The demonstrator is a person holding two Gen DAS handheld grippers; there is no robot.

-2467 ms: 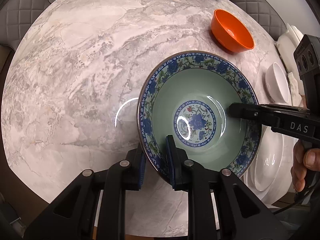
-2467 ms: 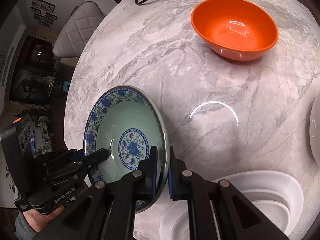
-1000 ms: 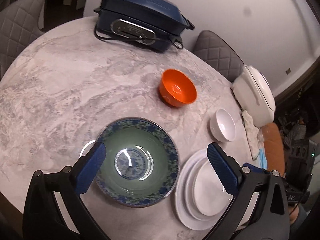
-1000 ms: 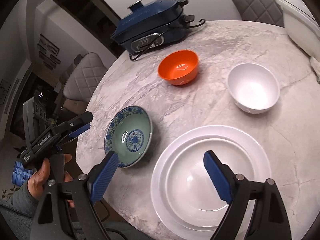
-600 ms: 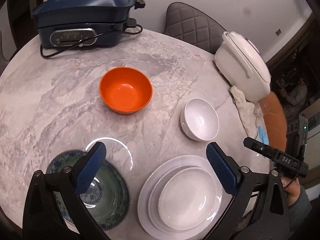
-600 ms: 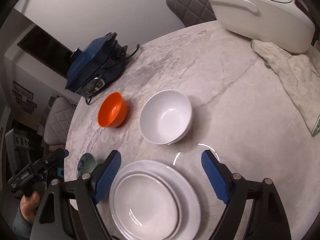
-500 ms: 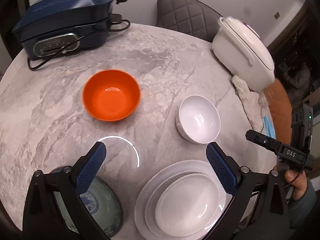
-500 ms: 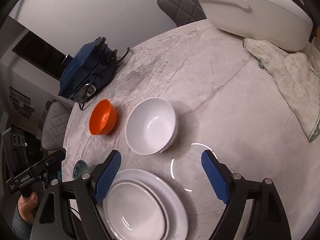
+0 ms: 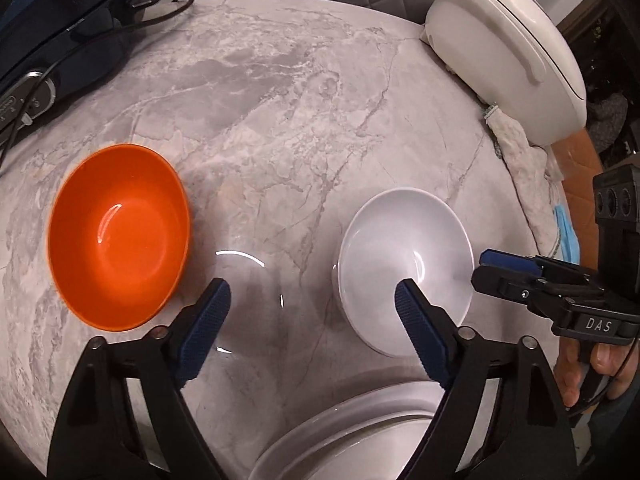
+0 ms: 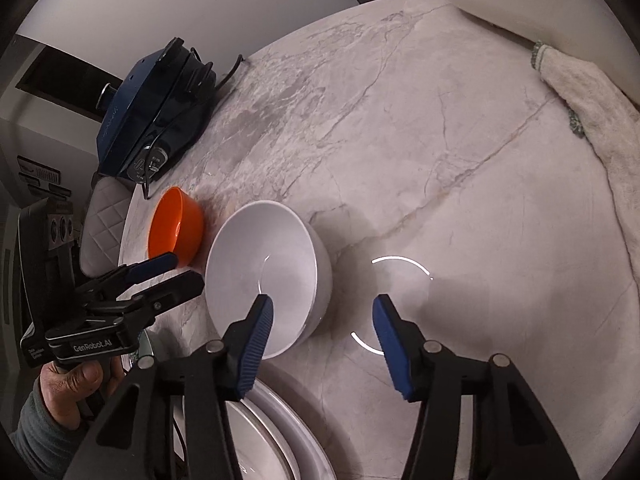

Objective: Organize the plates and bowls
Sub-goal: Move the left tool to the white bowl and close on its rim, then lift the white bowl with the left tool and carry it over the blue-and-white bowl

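On the marble table [image 9: 280, 92] two bowls stood well apart: the orange bowl [image 9: 118, 236] at the left and the white bowl [image 9: 404, 264] at the right, with the stacked white plates [image 9: 360, 436] near the front edge. Both grippers were empty and spread wide. The left gripper [image 9: 312, 308] hovered over bare marble between the two bowls, with its right finger [image 9: 420, 336] overlapping the near rim of the white bowl in the picture. The right gripper [image 10: 320, 328] hovered near the white bowl [image 10: 268, 280], and its left finger [image 10: 252, 344] lay across the near rim in its own view, the other finger over bare marble to the right of the bowl.

I judged that the step in hand was to take the white bowl by its rim, probably to nest it with another bowl. To do this well, one finger should go inside the wall and the other outside, deep enough that the smooth glazed rim does not slip, and the bowl should be lifted level. The orange bowl was just beside it in the right view, so the lift should go straight up.

Both tools pointed forward and downward over the table; the person's right hand [image 9: 592, 368] gripped its handle at the right edge, and the left hand [image 10: 80, 380] its handle at the left.
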